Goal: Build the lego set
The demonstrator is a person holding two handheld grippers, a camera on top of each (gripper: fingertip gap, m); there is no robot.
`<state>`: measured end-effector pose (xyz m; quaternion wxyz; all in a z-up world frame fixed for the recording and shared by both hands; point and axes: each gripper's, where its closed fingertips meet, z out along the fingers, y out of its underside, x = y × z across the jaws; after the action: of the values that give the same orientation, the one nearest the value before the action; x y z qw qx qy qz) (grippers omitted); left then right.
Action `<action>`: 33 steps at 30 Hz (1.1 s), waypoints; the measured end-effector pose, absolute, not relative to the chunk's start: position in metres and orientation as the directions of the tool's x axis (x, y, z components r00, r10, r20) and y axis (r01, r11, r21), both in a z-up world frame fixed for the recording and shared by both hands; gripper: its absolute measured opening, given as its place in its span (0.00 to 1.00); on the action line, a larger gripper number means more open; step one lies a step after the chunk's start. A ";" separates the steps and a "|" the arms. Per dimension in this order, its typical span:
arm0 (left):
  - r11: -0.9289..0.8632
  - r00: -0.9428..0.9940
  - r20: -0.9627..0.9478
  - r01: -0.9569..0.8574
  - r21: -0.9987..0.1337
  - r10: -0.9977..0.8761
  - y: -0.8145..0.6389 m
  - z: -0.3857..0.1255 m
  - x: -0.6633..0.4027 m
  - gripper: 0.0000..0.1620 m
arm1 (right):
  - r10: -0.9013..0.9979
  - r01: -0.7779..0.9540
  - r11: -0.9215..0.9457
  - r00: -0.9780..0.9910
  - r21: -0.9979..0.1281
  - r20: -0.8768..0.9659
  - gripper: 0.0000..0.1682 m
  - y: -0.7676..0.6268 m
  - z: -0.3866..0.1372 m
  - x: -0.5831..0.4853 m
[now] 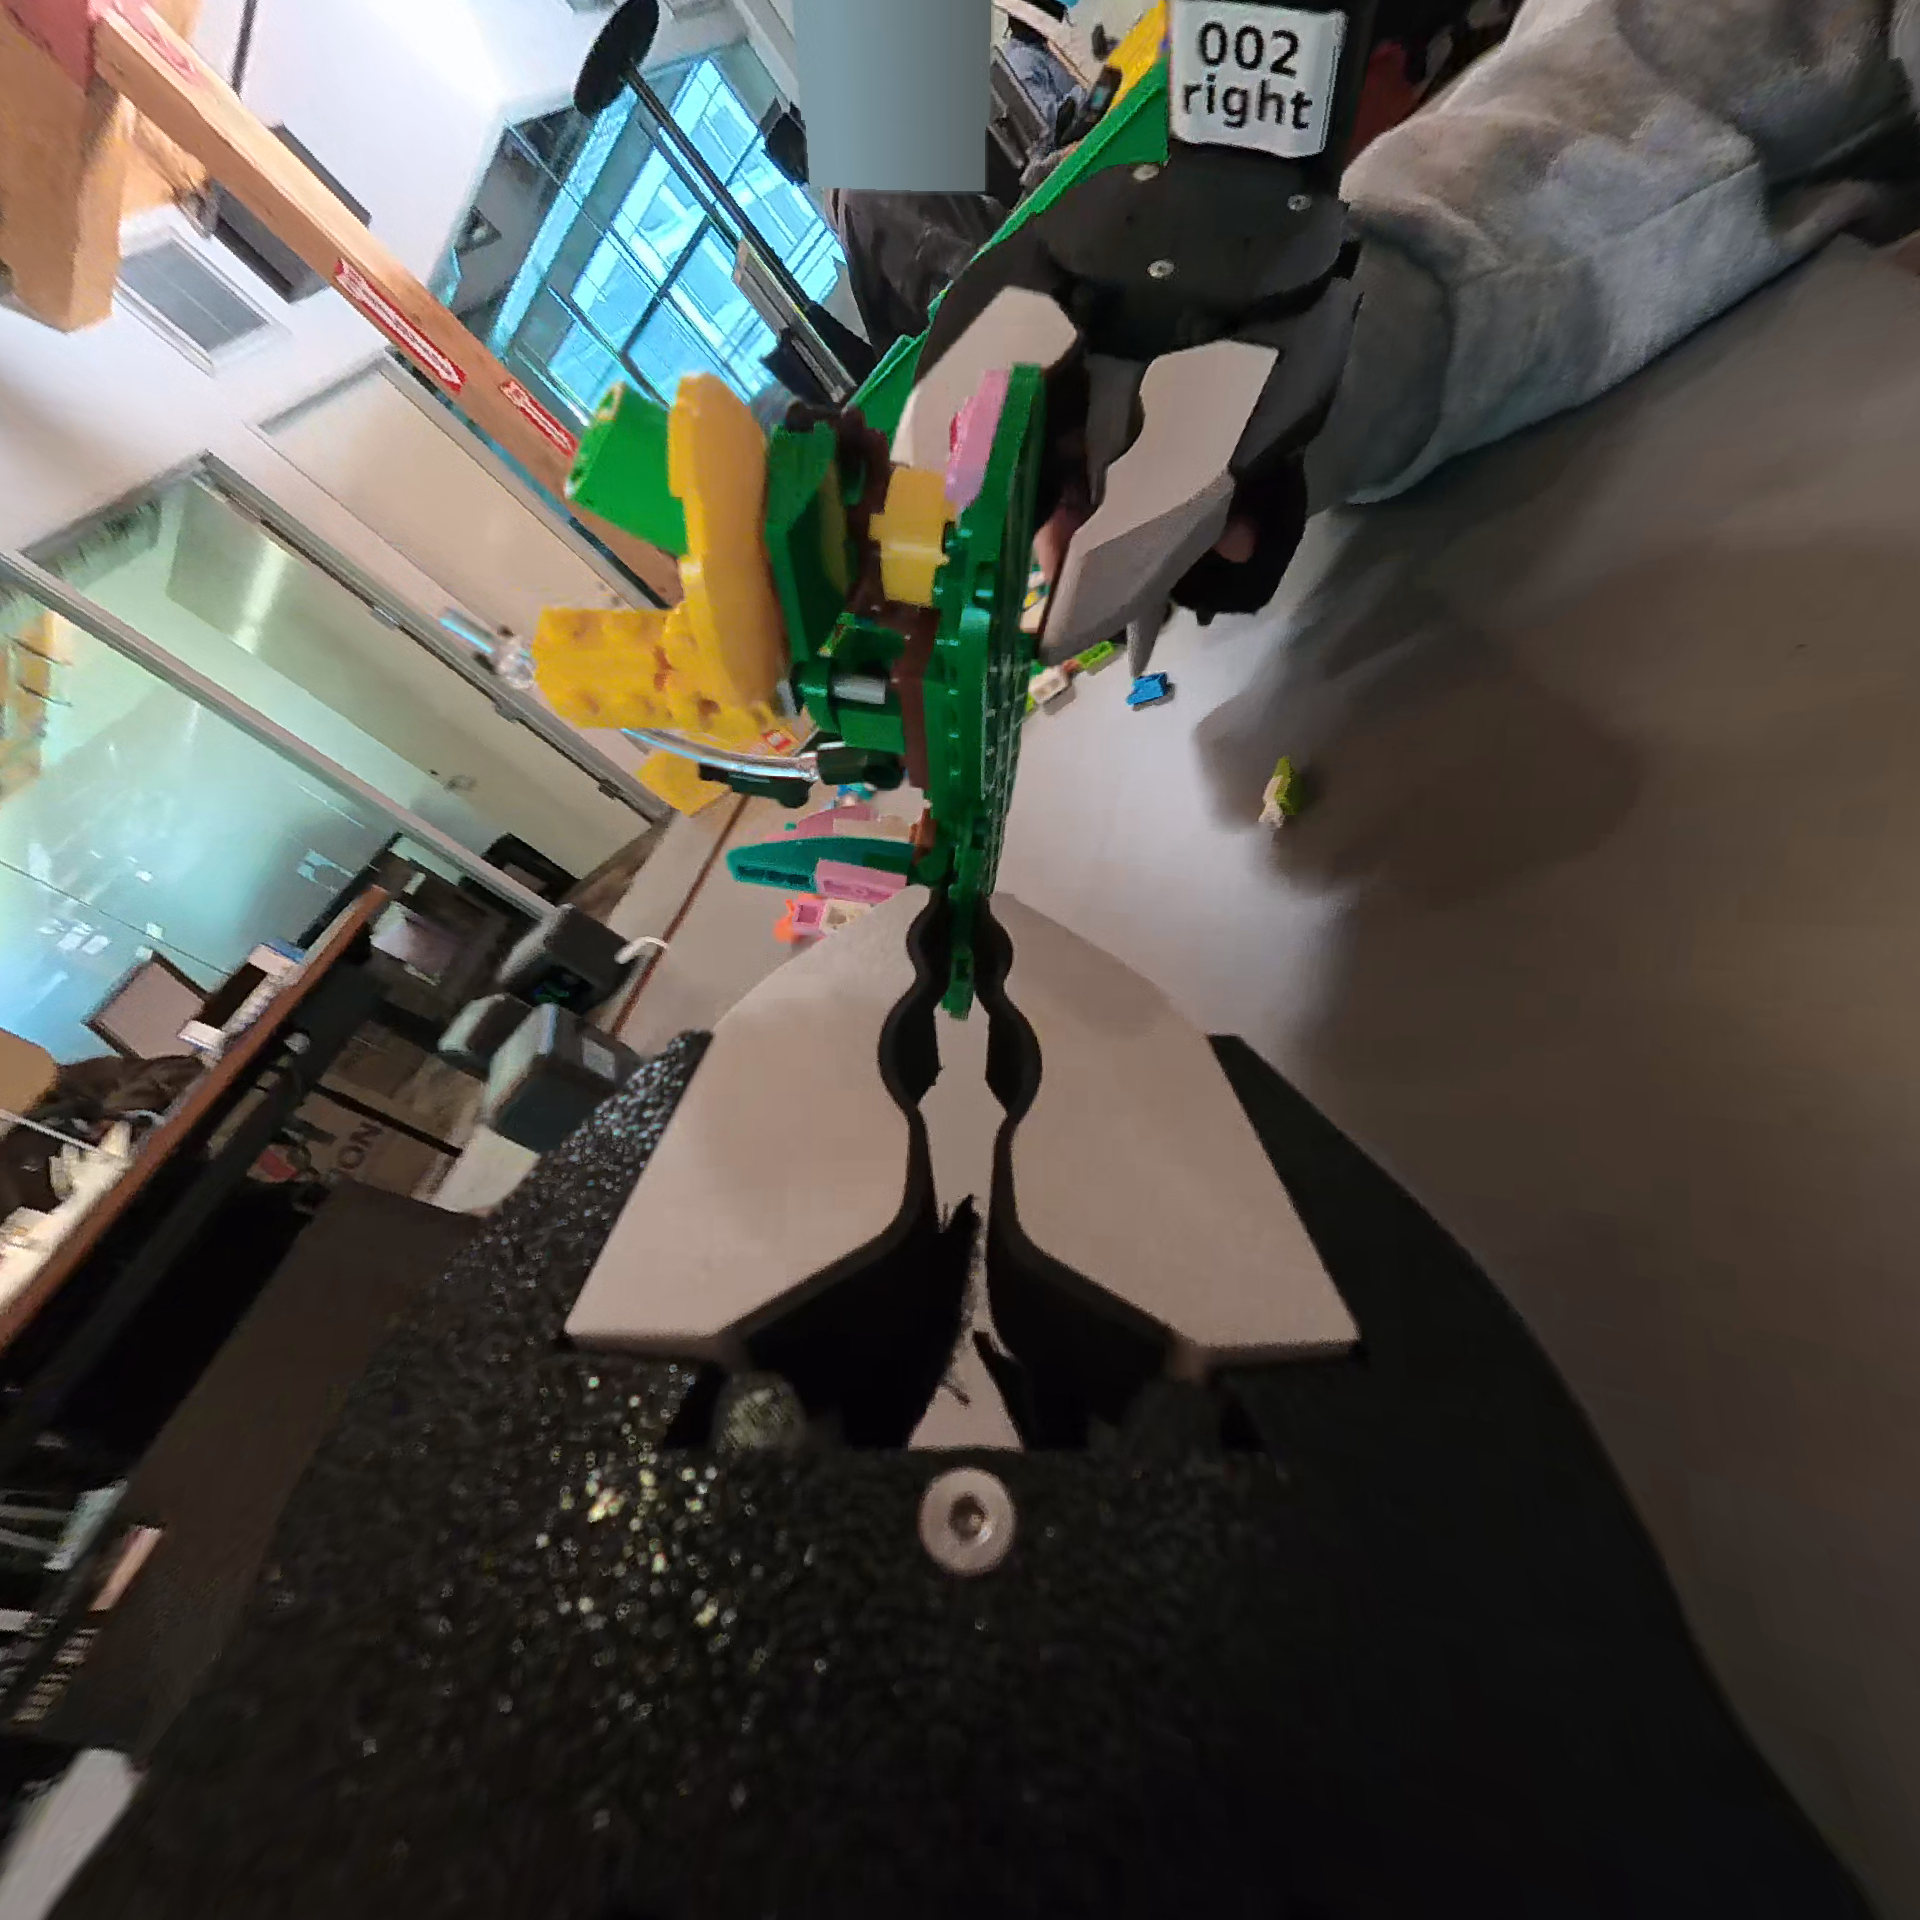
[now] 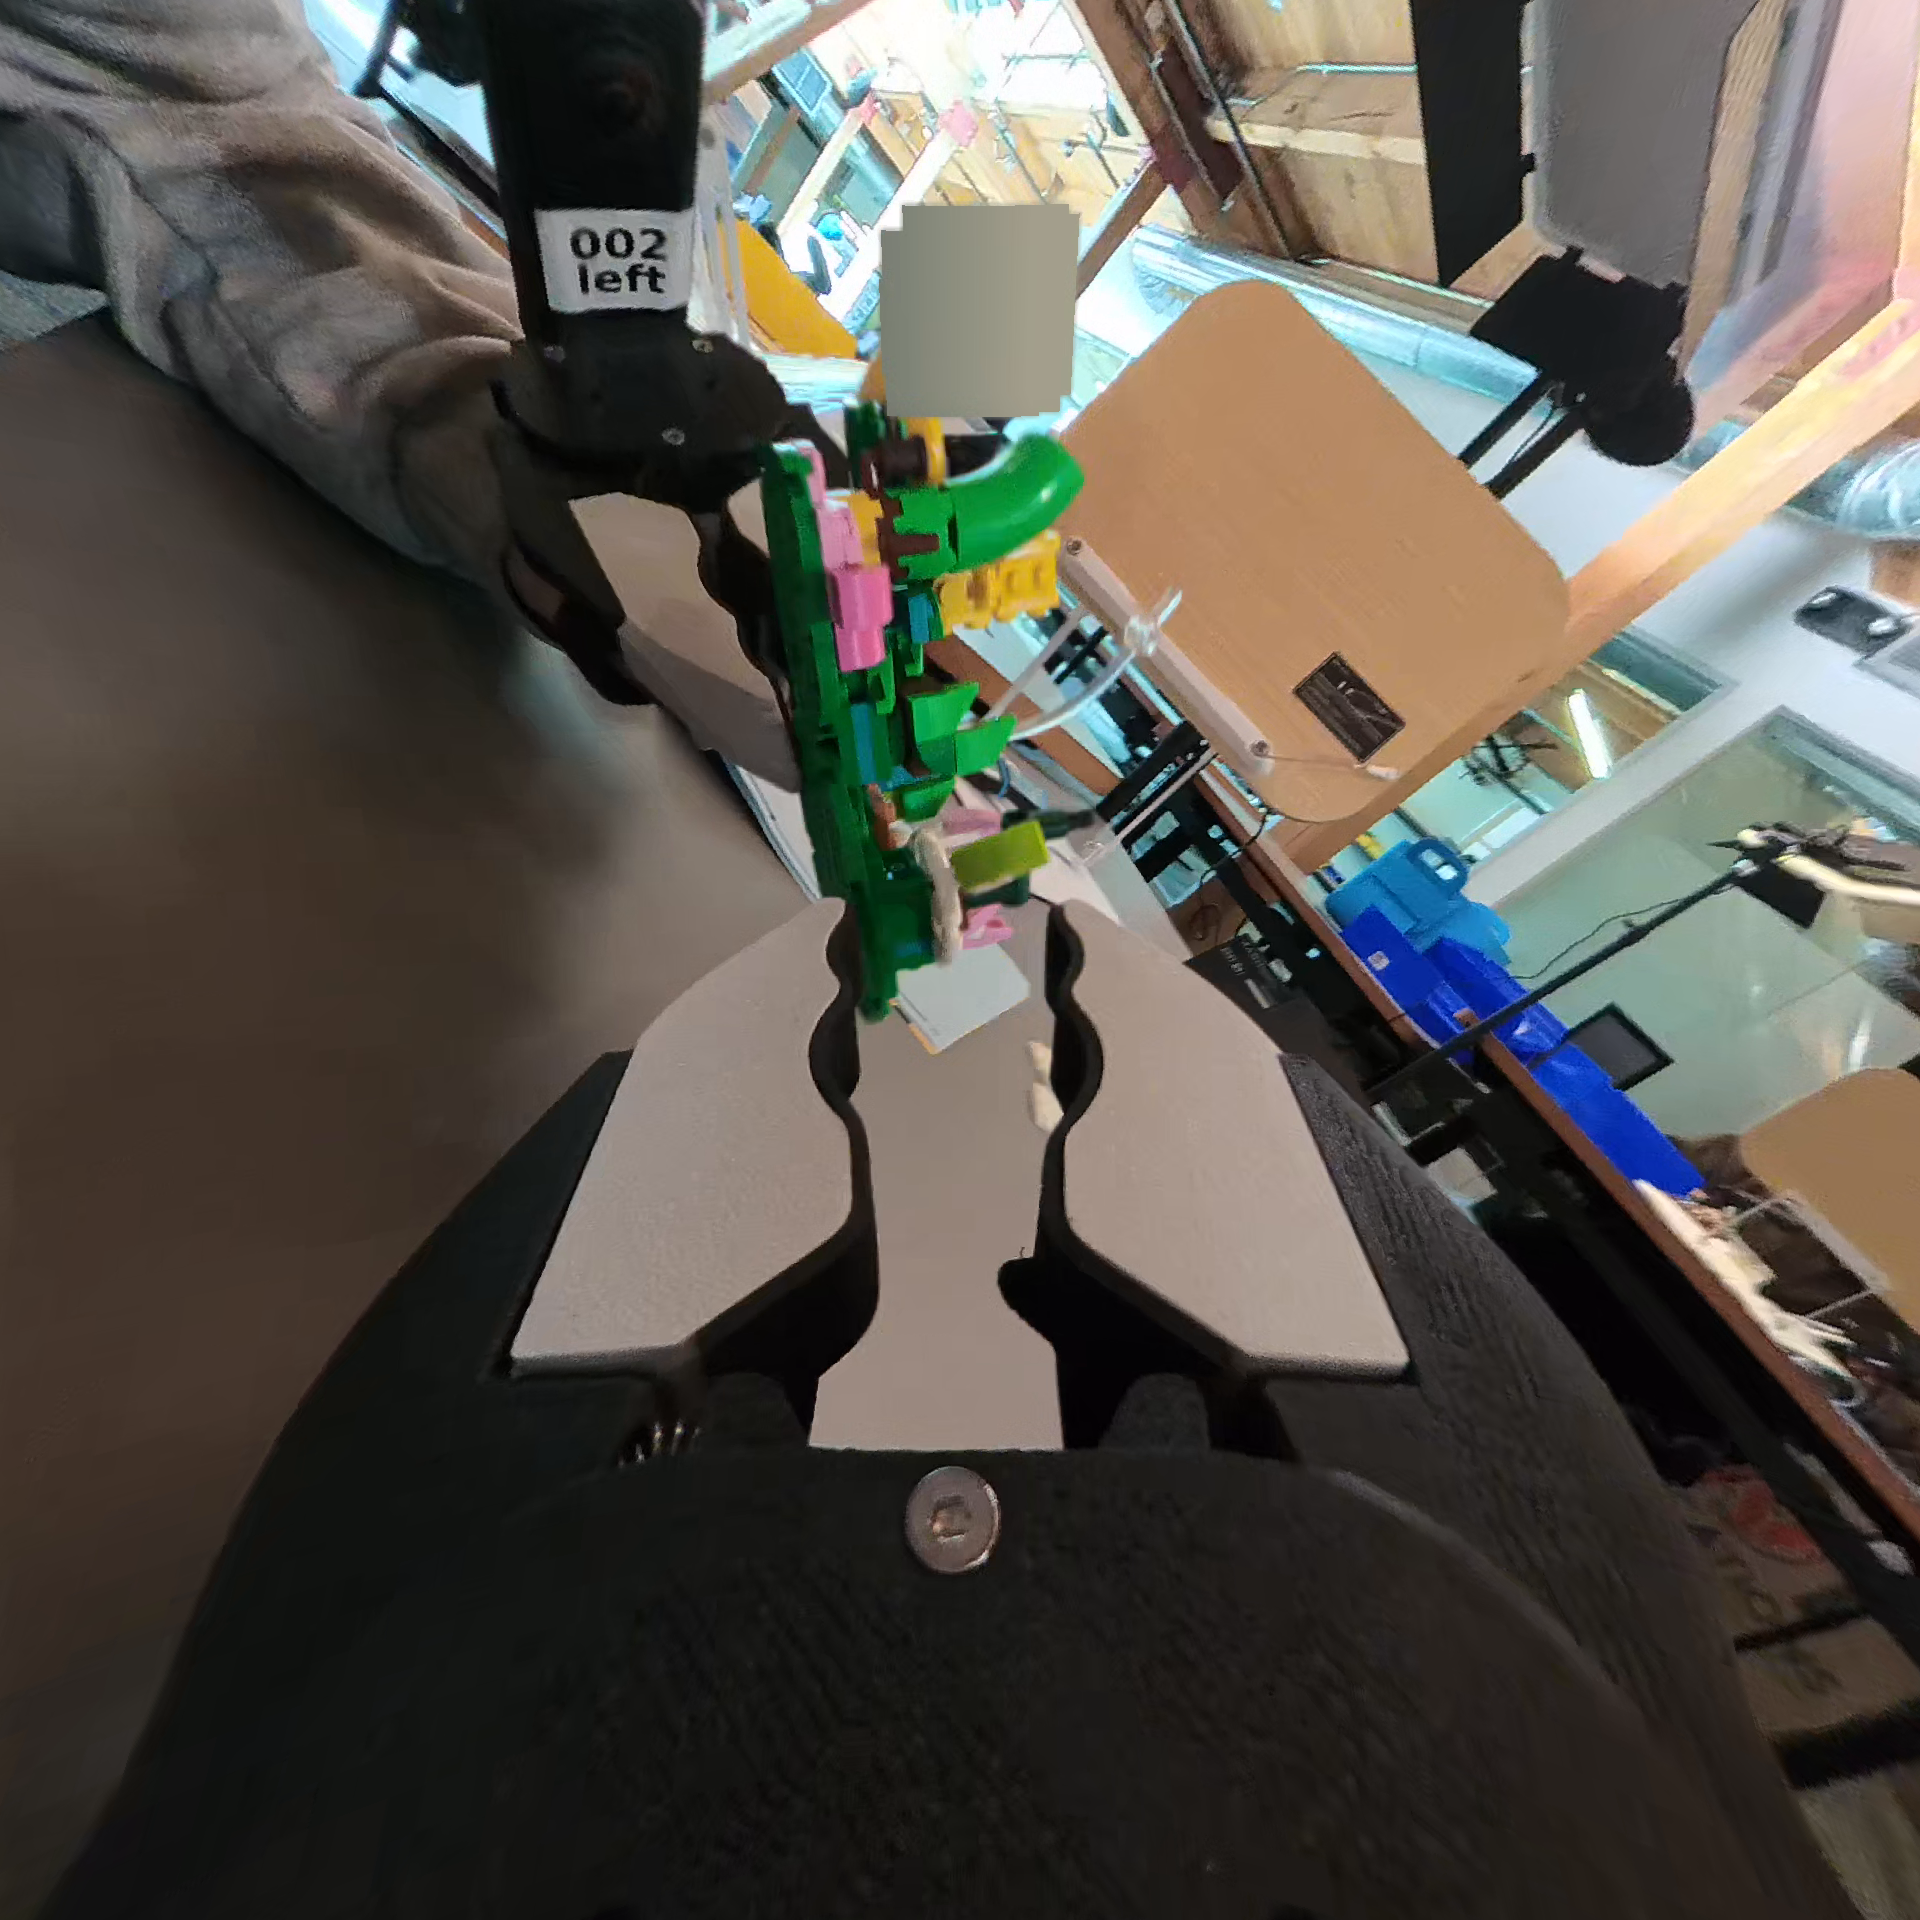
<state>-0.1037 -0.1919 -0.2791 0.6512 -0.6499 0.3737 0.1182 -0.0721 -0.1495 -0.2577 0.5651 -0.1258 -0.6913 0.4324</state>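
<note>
Fingers of the left gripper (image 1: 961, 971) are pinched on the thin edge of the green baseplate (image 1: 987, 727) of the lego build, which is lifted clear of the desk (image 1: 1558, 935) and turned on edge, so its yellow (image 1: 717, 551), pink and brown pieces jut out sideways. At the opposite edge, the right gripper (image 2: 951, 966) has its fingers spread; the plate's edge sits between them, against the inner face of one finger (image 2: 748, 1039), while the other stands apart from it, so it is not clamping.

My judgement: the whole model hangs on one narrow pinch. If the left fingers twist or slacken before the right ones close, the plate could pivot or drop. Closing the right fingers may also crush the small pink and pale pieces (image 2: 971, 914) sitting just inside them, popping them off.

Beyond the fingertips there is open air on the studded side. Loose bricks (image 1: 1283, 790) lie on the desk past the plate, well apart from it.
</note>
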 end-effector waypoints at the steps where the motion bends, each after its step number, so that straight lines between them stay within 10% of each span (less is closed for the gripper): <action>1: 0.115 0.711 -0.611 -0.615 -0.780 -0.347 -0.191 -0.280 -0.104 0.03 | 0.655 -0.322 0.610 -0.309 -0.724 0.689 0.21 -0.150 -0.256 -0.072; 8: 0.095 0.737 -0.541 -0.554 -0.827 -0.405 -0.192 -0.283 -0.101 0.02 | 0.587 -0.312 0.700 -0.259 -0.642 0.767 0.34 -0.158 -0.261 -0.077; 33: 0.149 0.700 -0.575 -0.572 -0.806 -0.423 -0.196 -0.281 -0.093 0.02 | 0.547 -0.303 0.745 -0.235 -0.595 0.804 0.24 -0.160 -0.264 -0.078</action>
<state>-0.0929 -0.1963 -0.2813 0.6541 -0.6497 0.3831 0.0569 -0.0776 -0.1598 -0.2637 0.6126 -0.0863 -0.7050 0.3468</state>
